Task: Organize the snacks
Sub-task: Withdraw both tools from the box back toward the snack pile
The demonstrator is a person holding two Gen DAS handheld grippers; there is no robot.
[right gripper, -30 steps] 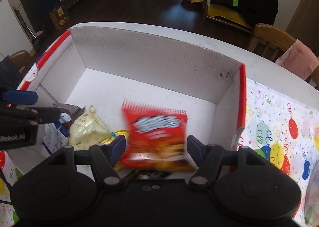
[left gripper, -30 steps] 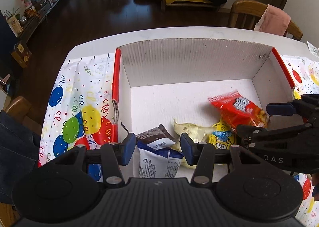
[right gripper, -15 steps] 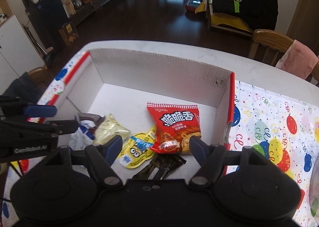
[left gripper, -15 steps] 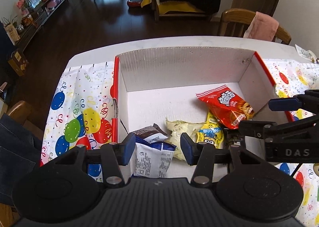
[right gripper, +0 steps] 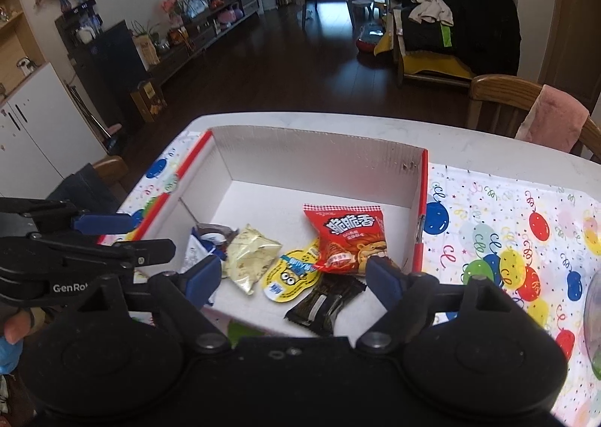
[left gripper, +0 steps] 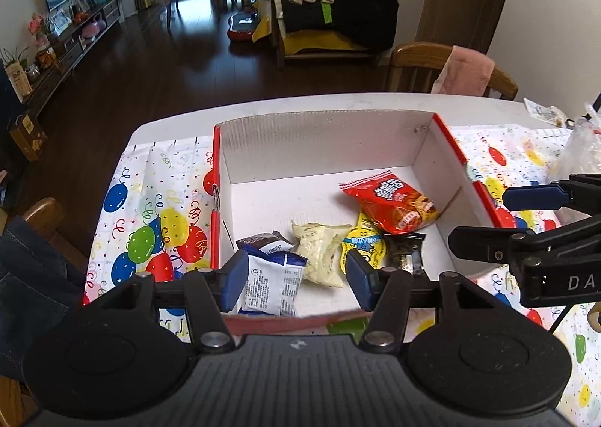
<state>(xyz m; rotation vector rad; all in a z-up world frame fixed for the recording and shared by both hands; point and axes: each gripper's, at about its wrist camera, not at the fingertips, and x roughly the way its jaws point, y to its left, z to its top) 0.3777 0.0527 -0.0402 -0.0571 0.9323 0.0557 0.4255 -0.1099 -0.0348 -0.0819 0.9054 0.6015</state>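
Now, I am reading the scene from both wrist views.
Desk [right gripper: 488,149]: white, carrying a balloon-print cloth [right gripper: 507,239] under everything.
Box [right gripper: 319,153]: an open cardboard tray with red edges, sitting in front of both grippers; all five snacks are lying in its near half.
Left gripper [left gripper: 296,278]: hovering over the box's near-left corner, jaws apart and empty.
Right gripper [right gripper: 293,275]: hovering at the near-right edge, jaws apart and empty.
Red bag [right gripper: 347,239]: lying flat just ahead of the right gripper, the nearer arm; long axis running away from me.
Yellow cup lid snack [right gripper: 291,275]: tucked under the red bag's lower corner.
Dark wrapper [right gripper: 325,303]: nearest me, slanted.
Pale pouch [left gripper: 323,252]: central, crinkled.
Blue-white packet [left gripper: 272,278]: between the left fingers' line, on the brown packet [left gripper: 263,241].
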